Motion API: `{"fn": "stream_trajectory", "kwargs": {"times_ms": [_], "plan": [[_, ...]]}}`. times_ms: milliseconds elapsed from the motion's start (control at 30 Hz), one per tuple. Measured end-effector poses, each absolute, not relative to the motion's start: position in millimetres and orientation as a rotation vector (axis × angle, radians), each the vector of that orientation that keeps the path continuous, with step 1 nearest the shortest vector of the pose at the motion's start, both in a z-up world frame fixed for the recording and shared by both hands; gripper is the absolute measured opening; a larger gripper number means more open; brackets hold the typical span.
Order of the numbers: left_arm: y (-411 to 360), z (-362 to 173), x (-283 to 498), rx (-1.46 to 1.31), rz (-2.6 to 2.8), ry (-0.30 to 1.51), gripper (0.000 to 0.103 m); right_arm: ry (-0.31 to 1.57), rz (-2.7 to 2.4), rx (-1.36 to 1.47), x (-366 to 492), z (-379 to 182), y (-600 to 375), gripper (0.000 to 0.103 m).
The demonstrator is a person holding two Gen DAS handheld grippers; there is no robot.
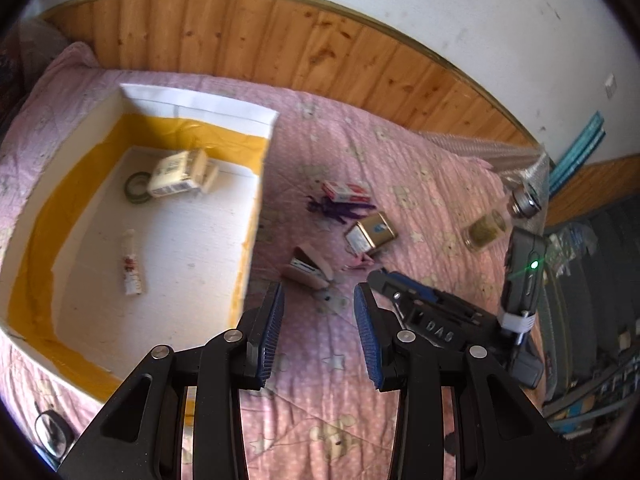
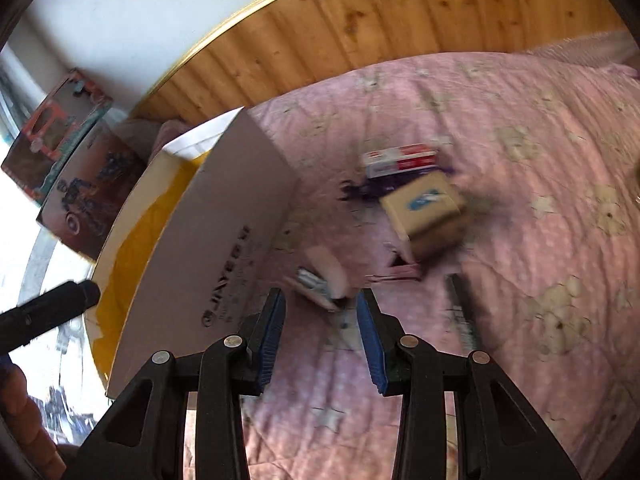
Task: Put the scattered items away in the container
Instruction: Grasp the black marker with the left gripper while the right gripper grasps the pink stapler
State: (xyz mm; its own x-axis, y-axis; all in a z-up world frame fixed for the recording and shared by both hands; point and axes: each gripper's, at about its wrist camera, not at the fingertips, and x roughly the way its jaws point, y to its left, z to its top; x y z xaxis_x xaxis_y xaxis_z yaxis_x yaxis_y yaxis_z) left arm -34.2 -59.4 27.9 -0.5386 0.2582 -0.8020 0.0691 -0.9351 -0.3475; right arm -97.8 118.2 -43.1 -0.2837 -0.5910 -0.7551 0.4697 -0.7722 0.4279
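Observation:
An open white box with yellow lining [image 1: 256, 188] sits on the pink bedspread; its outer wall shows in the right wrist view [image 2: 224, 232]. Inside lie a cream carton [image 1: 176, 174], a tape roll [image 1: 136, 188] and a small tube [image 1: 130, 264]. Scattered beside it are a pink stapler [image 1: 308, 270] [image 2: 324, 276], a tan box [image 1: 372, 234] [image 2: 426, 210], a red-and-white box [image 1: 346, 192] [image 2: 400, 160], a purple toy [image 1: 340, 208] and a glass jar [image 1: 486, 230]. My left gripper [image 1: 319, 300] is open and empty above the bedspread. My right gripper [image 2: 321, 304] is open and empty, just short of the stapler; it also shows in the left wrist view [image 1: 380, 280].
A wood-panelled wall [image 1: 280, 40] runs behind the bed. A metal-capped bottle [image 1: 524, 202] lies at the bed's right edge. Toy boxes [image 2: 68, 152] stand left of the container. A dark comb-like strip [image 2: 462, 312] lies on the bedspread.

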Motion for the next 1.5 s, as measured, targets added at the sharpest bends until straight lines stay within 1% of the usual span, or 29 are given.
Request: {"fn": "stream_trajectory", "kwargs": {"times_ms": [67, 133, 233, 300, 467, 700, 767, 800, 900, 967, 1000, 1033, 1067, 1200, 1333, 1400, 1500], "plan": [[-43.9, 17.6, -42.1, -1.471, 2.580, -0.473, 0.038, -0.199, -2.110, 1.315, -103.5, -44.4, 138.6, 0.039], [-33.3, 5.1, -50.4, -1.510, 2.548, -0.470, 0.038, -0.222, -2.129, 1.346, -109.6, -48.8, 158.3, 0.039], [-35.7, -8.1, -61.2, -1.567, 2.569, -0.561, 0.038, -0.232, -2.118, 1.351, -115.8, -57.7, 169.2, 0.040], [-43.1, -2.3, -64.8, -1.533, 2.593, -0.601, 0.038, -0.204, -2.068, 1.328, -115.3, -64.7, 160.1, 0.040], [-61.8, 15.7, -71.2, -1.449, 2.678, -0.625, 0.038, -0.135, -1.942, 1.312, -123.5, -84.3, 112.4, 0.040], [-60.8, 12.5, -80.8, -1.448, 2.654, -0.639, 0.038, 0.006, -1.914, 1.262, -137.0, -109.8, 57.0, 0.041], [-59.8, 12.3, -82.0, -1.447, 2.645, -0.635, 0.038, -0.013, -1.886, 1.253, -136.5, -109.2, 52.7, 0.040], [-60.1, 12.1, -82.5, -1.447, 2.641, -0.636, 0.038, 0.015, -1.883, 1.239, -132.6, -107.0, 49.8, 0.040], [-63.3, 10.7, -83.6, -1.452, 2.631, -0.650, 0.038, 0.206, -1.837, 1.141, -108.6, -99.9, 35.6, 0.038], [-64.6, 10.4, -83.6, -1.453, 2.626, -0.657, 0.038, 0.274, -1.809, 1.128, -96.1, -104.0, 26.8, 0.038], [-64.8, 10.3, -83.7, -1.454, 2.622, -0.658, 0.038, 0.307, -1.830, 1.119, -91.5, -106.8, 23.5, 0.036], [-64.4, 10.2, -83.7, -1.456, 2.617, -0.660, 0.038, 0.317, -1.848, 1.102, -90.1, -106.3, 23.0, 0.028], [-63.2, 9.6, -83.4, -1.458, 2.609, -0.661, 0.038, 0.321, -1.862, 1.101, -88.8, -105.6, 22.3, 0.028], [-48.6, 4.4, -82.4, -1.480, 2.568, -0.636, 0.038, 0.233, -1.895, 1.167, -92.7, -97.6, 42.2, 0.028], [-31.0, -0.8, -80.2, -1.493, 2.541, -0.603, 0.038, 0.139, -1.994, 1.271, -114.5, -76.4, 91.3, 0.028], [-17.7, -10.8, -80.5, -1.527, 2.514, -0.578, 0.038, 0.043, -2.050, 1.298, -128.5, -59.4, 126.2, 0.028], [15.5, -38.0, -83.2, -1.603, 2.431, -0.546, 0.039, -0.052, -2.157, 1.306, -139.9, -32.2, 177.9, 0.028]]}}
